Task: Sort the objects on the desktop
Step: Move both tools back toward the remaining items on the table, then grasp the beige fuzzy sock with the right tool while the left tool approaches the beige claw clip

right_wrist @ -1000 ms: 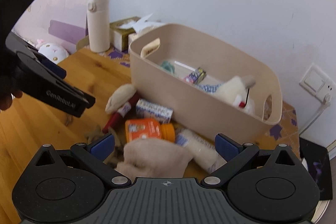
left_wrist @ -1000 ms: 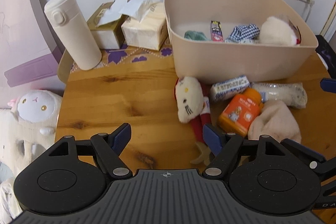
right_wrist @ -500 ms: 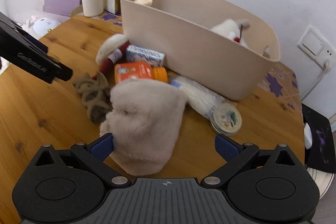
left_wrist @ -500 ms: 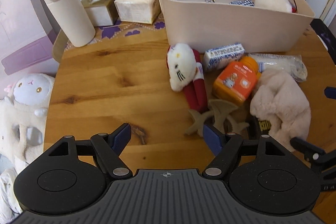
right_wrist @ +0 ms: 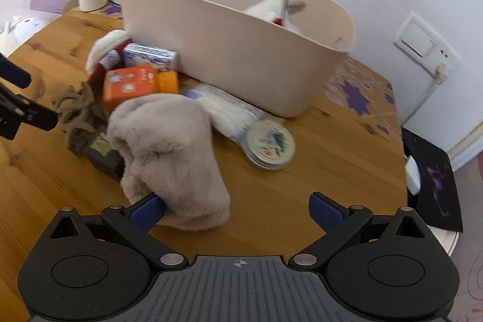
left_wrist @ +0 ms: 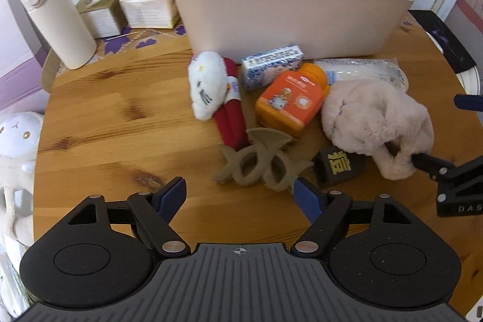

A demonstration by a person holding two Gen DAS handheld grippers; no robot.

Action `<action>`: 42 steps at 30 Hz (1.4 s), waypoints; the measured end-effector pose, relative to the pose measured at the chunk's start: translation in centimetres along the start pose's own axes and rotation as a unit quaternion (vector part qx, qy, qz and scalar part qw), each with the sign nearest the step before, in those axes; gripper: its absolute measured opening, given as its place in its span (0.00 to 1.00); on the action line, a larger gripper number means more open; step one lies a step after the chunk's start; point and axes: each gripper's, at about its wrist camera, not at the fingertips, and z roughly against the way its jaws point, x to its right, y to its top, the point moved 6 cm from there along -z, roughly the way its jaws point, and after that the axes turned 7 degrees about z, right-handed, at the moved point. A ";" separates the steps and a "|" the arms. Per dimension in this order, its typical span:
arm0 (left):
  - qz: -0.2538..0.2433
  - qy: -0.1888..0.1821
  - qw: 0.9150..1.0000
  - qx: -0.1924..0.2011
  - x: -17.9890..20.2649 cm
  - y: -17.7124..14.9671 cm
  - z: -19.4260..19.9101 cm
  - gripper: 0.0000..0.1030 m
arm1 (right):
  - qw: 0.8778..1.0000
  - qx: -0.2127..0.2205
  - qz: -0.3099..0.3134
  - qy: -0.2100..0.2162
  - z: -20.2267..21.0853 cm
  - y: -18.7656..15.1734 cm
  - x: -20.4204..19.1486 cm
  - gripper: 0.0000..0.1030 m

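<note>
A beige bin [left_wrist: 289, 17] [right_wrist: 229, 50] stands at the back of the round wooden table [left_wrist: 120, 122] with a white plush and small items inside. In front lie a white cat plush [left_wrist: 208, 89], a blue-white carton [left_wrist: 271, 65], an orange bottle [left_wrist: 292, 101] [right_wrist: 132, 83], a wrapped roll [left_wrist: 362, 71], tan hair claws [left_wrist: 259, 162] [right_wrist: 78, 110], a small black box [left_wrist: 341, 168] and a fluffy pink hat [left_wrist: 377, 122] [right_wrist: 169, 153]. My left gripper [left_wrist: 238, 195] is open, just short of the hair claws. My right gripper [right_wrist: 235, 207] is open, its left finger touching the hat's near edge.
A white thermos [left_wrist: 54, 17] and two tissue boxes [left_wrist: 129, 5] stand at the back left. A white plush [left_wrist: 15, 147] sits off the table's left edge. A round lidded tin [right_wrist: 268, 144] lies right of the hat. A black pad [right_wrist: 431, 186] lies at the table's right edge.
Both grippers have dropped lower and closer to the pile. The right gripper has come up against the hat. The hair claws and black box have come into the left wrist view.
</note>
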 end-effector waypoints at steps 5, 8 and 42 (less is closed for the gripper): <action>-0.009 -0.008 1.000 0.000 0.6 0.0 -0.3 0.77 | 1.000 0.002 -0.014 0.004 0.8 -1.0 0.9 1.00; -0.038 -0.013 0.999 -0.002 1.0 0.1 -0.4 0.77 | 0.999 0.016 -0.026 0.017 1.7 -1.4 1.0 1.00; -0.395 -0.051 0.917 -0.015 5.6 -1.1 -4.3 0.79 | 0.995 0.032 -0.004 0.097 -1.1 0.3 -3.0 0.94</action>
